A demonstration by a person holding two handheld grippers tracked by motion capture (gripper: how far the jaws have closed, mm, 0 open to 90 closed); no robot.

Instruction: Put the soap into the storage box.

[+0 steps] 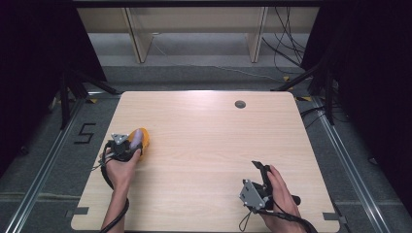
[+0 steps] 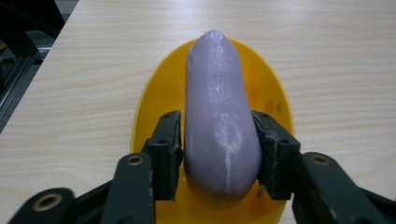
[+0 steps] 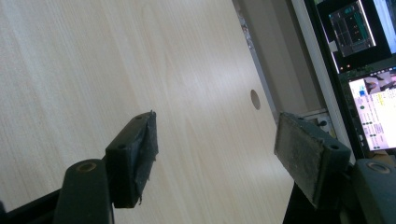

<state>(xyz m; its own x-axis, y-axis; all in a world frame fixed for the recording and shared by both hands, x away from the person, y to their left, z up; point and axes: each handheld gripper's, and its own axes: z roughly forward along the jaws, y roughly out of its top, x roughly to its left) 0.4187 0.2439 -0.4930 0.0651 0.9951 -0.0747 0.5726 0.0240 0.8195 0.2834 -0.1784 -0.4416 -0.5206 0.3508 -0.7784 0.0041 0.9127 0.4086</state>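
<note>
A purple, elongated, rounded object (image 2: pixel 219 121) lies lengthwise in a yellow oval dish (image 2: pixel 159 93) on the left side of the wooden table; from the high view the purple object (image 1: pixel 137 137) and the dish (image 1: pixel 145 141) sit just ahead of the person's left hand. My left gripper (image 2: pixel 217 149) straddles the object's near end. Its pads stand close along both sides with only a thin shadowed gap, so the jaws are slightly open, and the left gripper (image 1: pixel 132 145) is low over the dish. My right gripper (image 3: pixel 219 144) is open over bare tabletop, and it shows as the right gripper (image 1: pixel 261 167) near the front right.
The table (image 1: pixel 209 145) has a small round hole (image 1: pixel 240 104) near its far edge. Black frame rails and cables run on the floor around it, with wooden shelving behind. Monitor screens (image 3: pixel 369 112) stand beyond the table's edge in the right gripper view.
</note>
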